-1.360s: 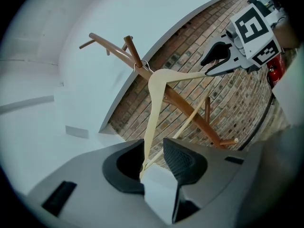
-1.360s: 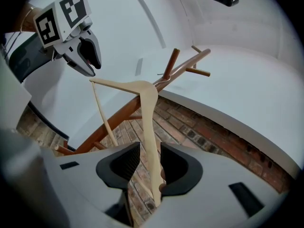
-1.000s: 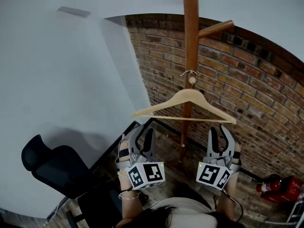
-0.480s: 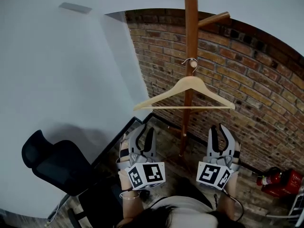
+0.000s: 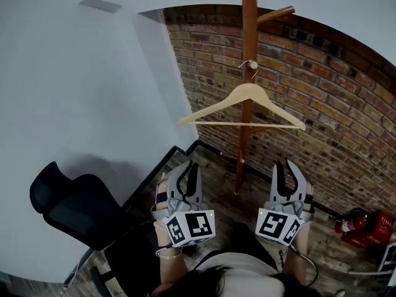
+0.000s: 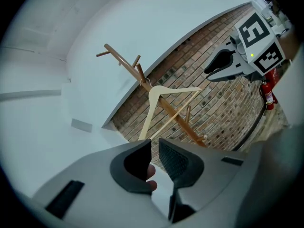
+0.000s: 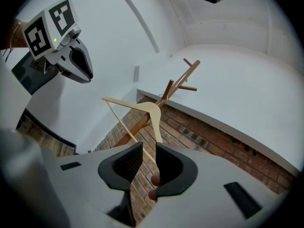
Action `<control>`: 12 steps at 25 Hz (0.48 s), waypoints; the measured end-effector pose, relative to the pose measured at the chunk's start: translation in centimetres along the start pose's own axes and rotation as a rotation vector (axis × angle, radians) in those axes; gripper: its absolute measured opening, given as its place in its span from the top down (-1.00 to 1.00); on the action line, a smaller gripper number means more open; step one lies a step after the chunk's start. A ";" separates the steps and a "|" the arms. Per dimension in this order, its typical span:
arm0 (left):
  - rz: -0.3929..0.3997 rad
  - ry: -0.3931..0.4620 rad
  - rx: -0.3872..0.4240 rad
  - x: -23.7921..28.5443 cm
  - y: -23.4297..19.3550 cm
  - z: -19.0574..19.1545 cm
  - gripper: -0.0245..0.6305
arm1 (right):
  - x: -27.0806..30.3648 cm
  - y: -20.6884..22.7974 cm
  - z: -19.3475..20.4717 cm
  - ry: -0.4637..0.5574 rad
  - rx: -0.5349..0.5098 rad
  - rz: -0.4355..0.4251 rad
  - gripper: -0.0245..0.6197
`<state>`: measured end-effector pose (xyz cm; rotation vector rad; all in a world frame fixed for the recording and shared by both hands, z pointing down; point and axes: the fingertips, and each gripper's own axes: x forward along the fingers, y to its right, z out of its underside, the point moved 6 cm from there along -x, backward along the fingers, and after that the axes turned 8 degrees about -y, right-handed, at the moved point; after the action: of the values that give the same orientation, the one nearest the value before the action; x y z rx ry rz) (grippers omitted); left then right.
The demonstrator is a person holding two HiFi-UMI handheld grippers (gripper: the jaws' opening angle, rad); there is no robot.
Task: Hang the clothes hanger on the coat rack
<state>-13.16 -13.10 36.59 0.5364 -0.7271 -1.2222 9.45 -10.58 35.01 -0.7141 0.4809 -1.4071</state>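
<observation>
1. One wooden clothes hanger [image 5: 249, 91] hangs on the coat rack [image 5: 249, 17]. Its single metal hook [image 5: 246, 64] sits over a short knobbed peg on the pole, and its two arms and one crossbar hang roughly level in front of the pole
2. There is one coat rack, a brown wooden pole standing close to the brick wall [image 5: 322, 91]. In the head view one longer peg [image 5: 276, 14] angles up to the right near the top
3. Two grippers are held side by side low down, both pointing towards the rack and both well apart from the hanger
4. The left gripper [image 5: 187, 169] is released. Its two jaws have just been closing and now stand with a narrow gap, with nothing between them
5. The right gripper [image 5: 283, 166] is released too. Its two jaws have just been closing, the gap is a little wider, and it grasps nothing. In its own view the hanger shows beyond the jaws, far off
6. There are two marker cubes, one on each gripper: left [image 5: 190, 226] and right [image 5: 278, 226]
7. One black office chair [image 5: 74, 212] stands to the left by the plain white wall [image 5: 74, 91]
8. One red fire extinguisher [image 6: 269, 97] sits on the floor at the foot of the brick wall, off to the right
</observation>
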 end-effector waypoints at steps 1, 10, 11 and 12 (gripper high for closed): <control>0.001 0.001 0.000 -0.3 0.1 0.1 0.75 | -0.4 -0.1 0.0 -0.001 -0.001 0.002 0.62; 0.020 0.015 -0.023 -3.8 0.9 0.4 0.84 | -3.9 -0.5 0.2 0.004 0.003 0.025 0.73; 0.022 0.016 -0.022 -4.2 1.1 0.6 0.85 | -4.3 -0.6 0.2 0.004 0.002 0.025 0.74; 0.026 0.018 -0.019 -4.5 1.3 0.8 0.85 | -4.7 -0.7 0.3 0.004 0.000 0.024 0.75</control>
<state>-13.68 -8.44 37.10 0.5205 -0.7048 -1.1980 8.55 -5.92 35.19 -0.7034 0.4908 -1.3858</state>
